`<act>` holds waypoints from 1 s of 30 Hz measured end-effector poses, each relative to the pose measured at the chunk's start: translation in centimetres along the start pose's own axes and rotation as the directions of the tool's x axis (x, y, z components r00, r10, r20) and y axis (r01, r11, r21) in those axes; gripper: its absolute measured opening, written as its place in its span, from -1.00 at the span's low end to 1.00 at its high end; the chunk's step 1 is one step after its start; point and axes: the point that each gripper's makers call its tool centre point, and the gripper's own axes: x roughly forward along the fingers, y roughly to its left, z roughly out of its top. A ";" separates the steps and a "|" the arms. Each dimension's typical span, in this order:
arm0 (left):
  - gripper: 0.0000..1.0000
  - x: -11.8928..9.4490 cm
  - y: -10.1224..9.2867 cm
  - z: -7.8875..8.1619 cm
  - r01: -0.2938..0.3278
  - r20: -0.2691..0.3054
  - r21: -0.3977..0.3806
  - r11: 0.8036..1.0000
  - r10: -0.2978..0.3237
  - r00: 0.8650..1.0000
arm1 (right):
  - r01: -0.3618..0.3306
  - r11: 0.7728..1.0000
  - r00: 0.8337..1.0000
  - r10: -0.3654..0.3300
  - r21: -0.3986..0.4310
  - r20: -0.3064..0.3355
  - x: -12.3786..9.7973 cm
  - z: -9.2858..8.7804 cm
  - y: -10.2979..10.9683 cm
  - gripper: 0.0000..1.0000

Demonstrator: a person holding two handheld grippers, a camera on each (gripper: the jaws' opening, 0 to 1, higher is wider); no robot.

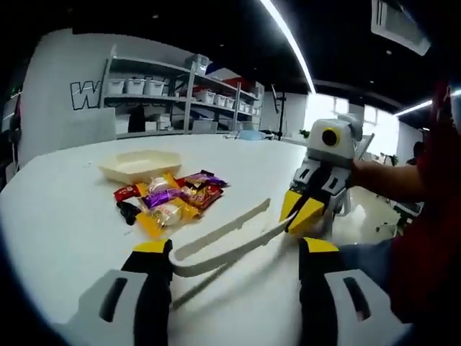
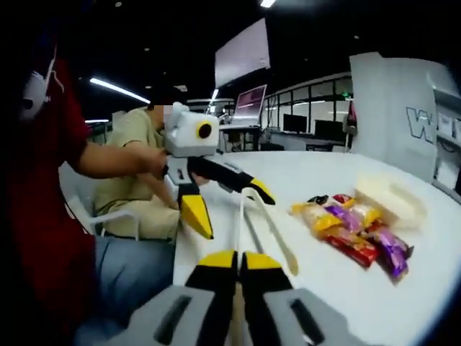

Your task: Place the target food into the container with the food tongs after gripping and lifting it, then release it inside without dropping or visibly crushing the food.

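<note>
Right tongs are clamped on the food tongs; left tongs gape open with the hinge end between the jaws. Probably regrip so both arms squeeze softly. Snack packets lie ahead of both tongs, container just beyond; bare tabletop between, its edge close beside right tongs.
</note>
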 end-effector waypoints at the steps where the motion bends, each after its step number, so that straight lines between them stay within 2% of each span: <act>1: 0.40 0.0 -0.4 0.4 0.024 0.022 -0.013 1.000 -0.024 0.999 | -0.015 1.000 1.000 0.015 0.011 0.026 -0.3 0.5 0.3 -1.00; 3: 0.38 -0.1 -0.3 0.8 0.027 0.042 -0.020 0.999 -0.026 0.999 | -0.017 1.000 0.999 0.016 0.020 0.048 -0.6 1.0 0.3 -1.00; 7: 0.37 -0.1 -1.5 2.1 0.094 0.104 -0.041 0.995 -0.090 0.991 | -0.064 0.997 0.993 0.059 0.046 0.105 -1.1 2.5 1.3 -1.00; 10: 0.37 -0.2 -2.5 3.6 0.145 0.170 -0.063 0.987 -0.132 0.977 | -0.105 0.993 0.987 0.096 0.060 0.131 -1.2 3.5 2.3 -1.00; 15: 0.36 -0.4 -4.0 5.1 0.196 0.221 -0.044 0.980 -0.182 0.958 | -0.164 0.984 0.973 0.150 0.068 0.178 -1.3 5.0 3.8 -1.00; 18: 0.36 -0.5 -4.9 6.2 0.242 0.262 -0.061 0.968 -0.218 0.940 | -0.184 0.981 0.966 0.167 0.068 0.196 -1.4 5.7 4.3 -1.00; 20: 0.29 -0.6 -5.0 6.6 0.252 0.276 -0.065 0.965 -0.226 0.934 | -0.218 0.972 0.959 0.198 0.085 0.202 -1.4 5.8 4.9 -1.00; 21: 0.27 -0.8 -5.1 7.2 0.268 0.307 -0.076 0.960 -0.234 0.923 | -0.238 0.968 0.955 0.220 0.073 0.199 -1.5 5.9 5.3 -1.00; 24: 0.31 -1.0 -5.2 7.8 0.292 0.342 -0.104 0.951 -0.241 0.908 | -0.263 0.963 0.946 0.244 0.062 0.214 -1.5 6.6 6.1 -1.00; 25: 0.34 -1.0 -5.2 7.8 0.295 0.337 -0.108 0.949 -0.244 0.909 | -0.270 0.960 0.941 0.249 0.069 0.228 -1.5 6.9 6.2 -1.00; 30: 0.34 -1.3 -6.1 8.2 0.336 0.358 -0.114 0.935 -0.277 0.892 | -0.283 0.957 0.935 0.260 0.064 0.240 -1.7 7.5 6.4 -1.00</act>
